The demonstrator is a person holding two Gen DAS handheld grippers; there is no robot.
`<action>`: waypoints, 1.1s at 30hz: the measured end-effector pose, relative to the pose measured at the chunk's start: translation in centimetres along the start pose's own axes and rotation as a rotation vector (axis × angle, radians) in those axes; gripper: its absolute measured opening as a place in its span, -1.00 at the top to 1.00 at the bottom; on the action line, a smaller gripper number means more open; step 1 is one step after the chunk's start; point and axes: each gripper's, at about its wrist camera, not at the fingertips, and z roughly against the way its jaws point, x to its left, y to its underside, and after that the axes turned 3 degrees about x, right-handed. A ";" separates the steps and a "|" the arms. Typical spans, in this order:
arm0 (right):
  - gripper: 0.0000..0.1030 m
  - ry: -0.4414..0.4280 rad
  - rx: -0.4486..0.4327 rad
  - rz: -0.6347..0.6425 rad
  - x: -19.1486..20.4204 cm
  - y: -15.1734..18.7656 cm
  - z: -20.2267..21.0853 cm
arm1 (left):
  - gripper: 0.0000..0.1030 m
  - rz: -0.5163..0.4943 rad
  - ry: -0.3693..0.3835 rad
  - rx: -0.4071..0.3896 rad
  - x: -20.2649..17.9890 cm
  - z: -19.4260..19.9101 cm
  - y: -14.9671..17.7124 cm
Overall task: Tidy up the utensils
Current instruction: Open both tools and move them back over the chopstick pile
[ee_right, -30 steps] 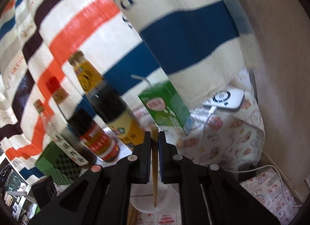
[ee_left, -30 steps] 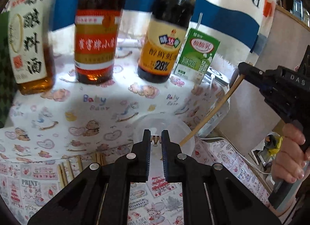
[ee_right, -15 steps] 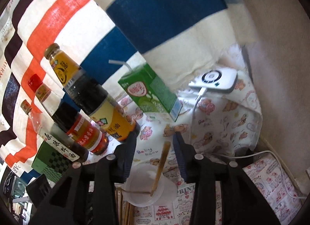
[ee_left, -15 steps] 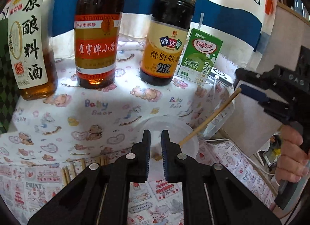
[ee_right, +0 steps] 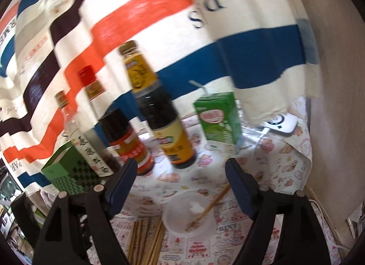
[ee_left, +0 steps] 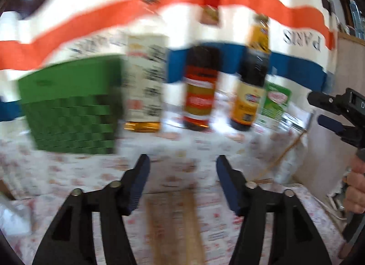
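A clear plastic cup [ee_right: 174,227] stands on the patterned tablecloth, and one wooden chopstick [ee_right: 211,204] leans in it. Several more chopsticks [ee_right: 146,237] lie flat just left of the cup. My right gripper [ee_right: 181,167] hangs above and behind the cup. Its jaws are opening and nothing is between them. The left wrist view is blurred. There my left gripper [ee_left: 182,162] is also opening, with nothing between its jaws, above the lying chopsticks [ee_left: 173,219]. The leaning chopstick [ee_left: 285,151] and the right gripper [ee_left: 335,110], held by a hand, show at its right.
Three sauce bottles [ee_right: 164,117] stand in a row at the back, with a green drink carton [ee_right: 216,119] to their right and a green checkered box [ee_right: 68,173] to their left. A white device [ee_right: 282,124] with a cable lies far right. A striped cloth hangs behind.
The right gripper opened and let go of the chopstick, which now leans in the cup. The left gripper went from shut to open, and its view pulled back and swung left.
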 end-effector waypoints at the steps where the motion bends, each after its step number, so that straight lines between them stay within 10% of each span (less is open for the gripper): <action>1: -0.53 -0.005 0.003 0.013 0.5 0.3 0.0 | -0.21 0.004 -0.022 -0.033 0.8 1.1 0.5; 10: -0.63 -0.037 0.058 0.213 6.6 4.6 0.7 | -0.83 0.050 -0.149 -0.135 5.8 6.7 4.1; 22: -0.65 0.007 0.228 0.219 7.6 12.8 1.9 | -0.93 0.132 -0.131 -0.073 7.5 6.4 9.6; 33: -0.65 0.077 0.437 0.241 6.3 17.6 -5.1 | -0.94 0.130 -0.108 0.029 7.6 3.3 11.4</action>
